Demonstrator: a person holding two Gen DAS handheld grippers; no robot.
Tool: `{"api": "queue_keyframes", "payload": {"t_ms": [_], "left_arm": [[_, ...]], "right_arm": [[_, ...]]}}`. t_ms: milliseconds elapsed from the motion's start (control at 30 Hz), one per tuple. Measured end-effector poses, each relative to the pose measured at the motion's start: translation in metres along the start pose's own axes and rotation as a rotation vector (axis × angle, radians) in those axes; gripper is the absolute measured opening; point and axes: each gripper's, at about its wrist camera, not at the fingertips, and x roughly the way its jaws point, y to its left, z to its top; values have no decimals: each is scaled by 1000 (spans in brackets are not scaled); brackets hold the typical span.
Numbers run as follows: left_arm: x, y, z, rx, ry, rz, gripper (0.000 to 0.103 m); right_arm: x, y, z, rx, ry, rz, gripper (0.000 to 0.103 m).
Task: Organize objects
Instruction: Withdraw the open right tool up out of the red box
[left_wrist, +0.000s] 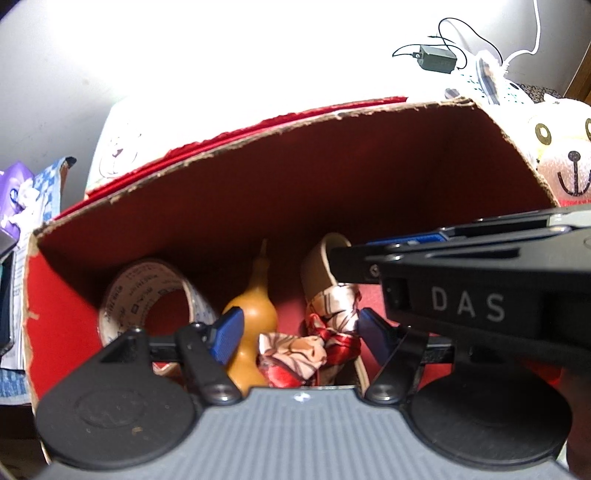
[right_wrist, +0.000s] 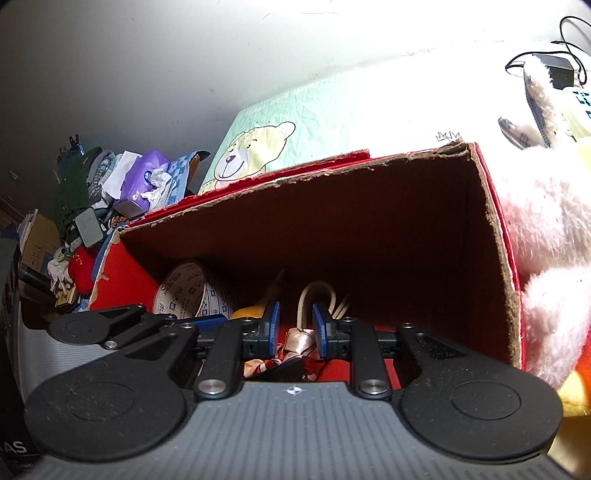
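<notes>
A red cardboard box (left_wrist: 110, 295) holds a printed tape roll (left_wrist: 147, 288), a yellow gourd (left_wrist: 255, 295) and a beige headband (left_wrist: 317, 266) wrapped in red and pink scarf fabric (left_wrist: 314, 347). My left gripper (left_wrist: 301, 332) hangs over the box with its blue pads wide apart. The gourd and scarf lie below the gap, touching neither pad. My right gripper (right_wrist: 296, 323) reaches in from the right. Its pads stand close together, and the headband's pink fabric (right_wrist: 299, 339) fills the gap between them. The right gripper's body (left_wrist: 469, 302) crosses the left wrist view.
A pink plush bear (right_wrist: 546, 288) leans against the box's right wall. A bear-print cushion (right_wrist: 258, 147) lies behind the box. Tissue packs and clutter (right_wrist: 147, 177) pile up at the left. A black adapter with cables (left_wrist: 437, 57) sits at the far right.
</notes>
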Motion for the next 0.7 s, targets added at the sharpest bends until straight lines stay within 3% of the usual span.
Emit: {"api": "queue_keyframes", "payload": {"t_ms": [267, 400, 700], "left_arm": [[-12, -6, -13, -2, -14, 19, 72], [2, -12, -13, -4, -24, 29, 72], [-12, -20, -18, -36, -81, 66, 73]], "right_arm": [[0, -1, 0, -3, -3, -8, 23], [0, -3, -1, 0, -7, -6, 23], [-21, 2, -7, -26, -103, -25, 23]]}}
